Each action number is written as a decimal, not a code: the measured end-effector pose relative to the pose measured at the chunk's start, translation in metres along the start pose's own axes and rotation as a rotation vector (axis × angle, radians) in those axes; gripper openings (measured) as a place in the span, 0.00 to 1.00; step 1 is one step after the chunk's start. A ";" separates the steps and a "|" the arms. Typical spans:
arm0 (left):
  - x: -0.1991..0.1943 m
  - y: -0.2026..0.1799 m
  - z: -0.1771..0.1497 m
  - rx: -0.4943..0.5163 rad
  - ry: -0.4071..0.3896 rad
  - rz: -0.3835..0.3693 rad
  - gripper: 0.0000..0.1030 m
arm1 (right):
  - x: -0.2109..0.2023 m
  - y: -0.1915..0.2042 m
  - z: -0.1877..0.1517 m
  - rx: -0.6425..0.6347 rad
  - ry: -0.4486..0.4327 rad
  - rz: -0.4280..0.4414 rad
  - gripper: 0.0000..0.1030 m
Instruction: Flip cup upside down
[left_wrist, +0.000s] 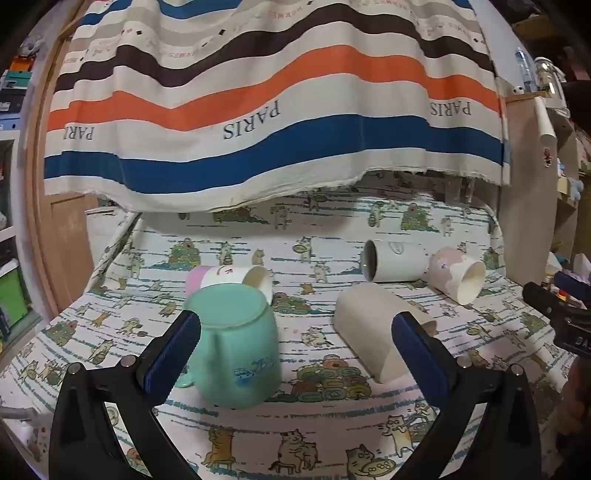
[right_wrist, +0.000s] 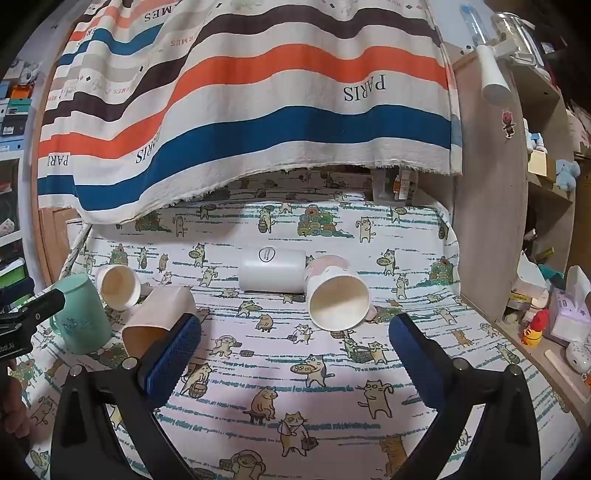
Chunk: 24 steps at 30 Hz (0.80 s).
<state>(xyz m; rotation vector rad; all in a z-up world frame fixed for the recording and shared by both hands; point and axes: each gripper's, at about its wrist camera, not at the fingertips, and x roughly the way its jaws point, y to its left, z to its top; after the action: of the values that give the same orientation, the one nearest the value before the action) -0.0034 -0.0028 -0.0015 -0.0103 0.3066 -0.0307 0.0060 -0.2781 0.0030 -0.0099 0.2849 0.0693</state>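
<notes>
Between the wide-open fingers of the left claw (left_wrist: 291, 354), the green cup (left_wrist: 236, 343) stands inverted on the desk (left_wrist: 332, 424), touching the left pad, so a careless withdrawal may tip it. The right claw (right_wrist: 295, 354) is also wide, empty; sweeping left risks knocking the beige cup (right_wrist: 159, 317) lying beside it.

surface: cat-print tablecloth (right_wrist: 295, 369) | mint mug (left_wrist: 236, 354) upended; four cups lying
</notes>
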 end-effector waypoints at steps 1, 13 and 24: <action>0.000 -0.001 0.000 0.006 0.001 0.009 1.00 | 0.000 0.000 0.000 0.000 0.000 0.004 1.00; 0.001 0.001 0.000 -0.007 0.001 0.015 1.00 | 0.000 0.001 0.000 -0.003 -0.001 0.005 1.00; 0.000 0.003 0.000 -0.019 0.002 0.022 1.00 | -0.001 0.001 0.000 -0.002 -0.001 0.006 1.00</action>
<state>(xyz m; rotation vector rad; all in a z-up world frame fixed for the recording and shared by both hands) -0.0029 0.0006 -0.0013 -0.0261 0.3094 -0.0058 0.0054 -0.2775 0.0031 -0.0113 0.2841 0.0759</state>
